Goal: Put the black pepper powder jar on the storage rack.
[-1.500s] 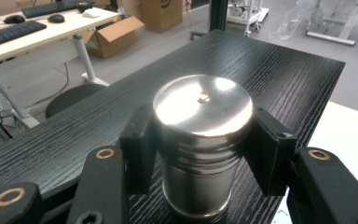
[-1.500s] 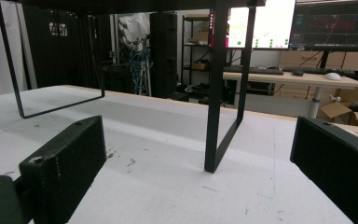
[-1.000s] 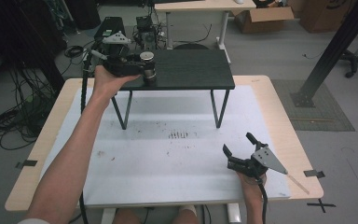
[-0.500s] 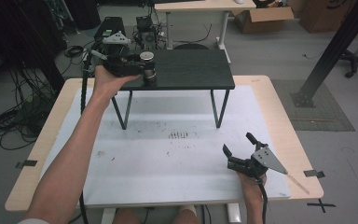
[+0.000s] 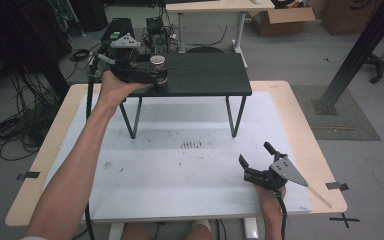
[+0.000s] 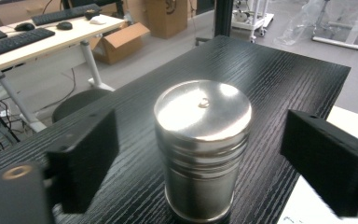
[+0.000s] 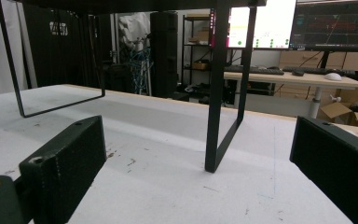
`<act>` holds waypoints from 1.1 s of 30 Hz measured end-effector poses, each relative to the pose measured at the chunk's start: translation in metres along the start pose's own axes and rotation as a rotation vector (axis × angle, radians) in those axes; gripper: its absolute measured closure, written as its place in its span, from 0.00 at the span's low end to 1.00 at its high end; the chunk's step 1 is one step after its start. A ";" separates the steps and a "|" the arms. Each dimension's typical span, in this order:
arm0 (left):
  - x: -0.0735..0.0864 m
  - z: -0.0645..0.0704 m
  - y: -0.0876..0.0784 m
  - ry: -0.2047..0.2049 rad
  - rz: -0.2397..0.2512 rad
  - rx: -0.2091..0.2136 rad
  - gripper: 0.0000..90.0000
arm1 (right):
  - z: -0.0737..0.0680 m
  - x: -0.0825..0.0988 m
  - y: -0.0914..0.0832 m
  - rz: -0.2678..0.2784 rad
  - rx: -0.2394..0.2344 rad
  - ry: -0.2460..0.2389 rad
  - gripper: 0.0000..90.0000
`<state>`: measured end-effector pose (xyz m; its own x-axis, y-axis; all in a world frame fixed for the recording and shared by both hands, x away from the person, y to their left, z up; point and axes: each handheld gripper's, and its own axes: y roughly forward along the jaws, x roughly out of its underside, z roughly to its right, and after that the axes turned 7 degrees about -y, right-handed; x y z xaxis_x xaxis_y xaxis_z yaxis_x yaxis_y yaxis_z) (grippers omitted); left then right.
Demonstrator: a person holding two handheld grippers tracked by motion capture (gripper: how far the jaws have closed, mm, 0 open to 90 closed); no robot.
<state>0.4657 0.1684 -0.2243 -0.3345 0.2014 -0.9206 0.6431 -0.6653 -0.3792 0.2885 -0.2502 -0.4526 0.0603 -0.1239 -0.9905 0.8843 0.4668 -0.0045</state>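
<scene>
A steel canister point(image 5: 157, 65) with a domed lid stands upright at the left end of a black raised shelf point(image 5: 205, 75). My left gripper point(image 5: 158, 74) is open around it. In the left gripper view the canister point(image 6: 203, 149) sits between the two jaws with a clear gap on each side, touching neither. My right gripper point(image 5: 255, 153) lies low on the white mat point(image 5: 180, 170) at the front right, open and holding nothing. It points toward the shelf's black metal leg point(image 7: 214, 93).
The shelf stands on thin black hoop legs point(image 5: 235, 112) over the back half of the mat. The mat covers a wooden table point(image 5: 55, 150). Small dark marks point(image 5: 192, 145) dot the mat's middle. Desks, boxes and cables lie on the floor beyond.
</scene>
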 end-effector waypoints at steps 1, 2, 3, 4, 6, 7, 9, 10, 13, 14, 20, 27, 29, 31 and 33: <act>0.000 0.000 0.000 -0.003 0.004 -0.007 0.06 | 0.000 0.000 0.000 0.001 0.000 0.000 0.04; -0.001 0.001 0.000 -0.010 0.007 -0.012 0.02 | 0.000 0.000 0.000 0.001 0.000 0.000 0.04; -0.001 0.002 -0.001 -0.010 0.011 -0.009 0.00 | 0.000 0.000 0.000 0.001 0.000 0.000 0.04; -0.002 0.002 -0.001 -0.011 0.016 -0.011 0.00 | 0.000 0.000 0.000 0.000 0.000 0.000 0.04; -0.002 0.003 -0.002 -0.009 0.015 -0.011 0.00 | 0.000 0.000 0.000 0.001 0.000 -0.001 0.04; -0.002 0.003 -0.002 -0.007 0.015 -0.010 0.00 | 0.000 0.000 0.000 0.001 -0.001 0.000 0.04; -0.002 0.004 -0.002 -0.001 0.004 -0.009 0.00 | 0.000 0.000 0.000 0.001 0.000 0.000 0.04; -0.002 0.005 -0.002 0.001 0.002 -0.006 0.00 | 0.000 0.000 0.000 0.001 0.000 0.000 0.04; -0.002 0.006 -0.004 0.010 0.001 -0.004 0.00 | 0.000 0.000 0.000 0.001 0.000 -0.001 0.04; -0.002 0.007 -0.005 0.012 0.002 0.000 0.00 | 0.000 0.000 0.000 0.001 0.000 0.000 0.04; -0.003 0.007 -0.008 0.011 0.004 -0.010 0.00 | 0.000 0.000 0.000 -0.001 -0.002 0.000 0.04; -0.001 0.006 -0.016 -0.005 0.025 -0.001 0.01 | 0.000 0.000 0.000 -0.003 -0.003 -0.002 0.04; 0.000 0.005 -0.020 -0.005 0.027 -0.004 0.01 | 0.000 0.000 0.000 -0.003 -0.003 -0.002 0.04; 0.002 0.005 -0.023 -0.007 0.031 -0.007 0.01 | 0.000 0.000 0.000 -0.003 -0.003 0.000 0.04; 0.004 0.005 -0.027 -0.003 0.032 -0.010 0.01 | 0.000 0.000 0.000 -0.003 -0.003 0.000 0.04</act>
<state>0.4433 0.1832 -0.2168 -0.3155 0.1783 -0.9320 0.6606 -0.6638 -0.3506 0.2887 -0.2502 -0.4526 0.0578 -0.1254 -0.9904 0.8832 0.4690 -0.0079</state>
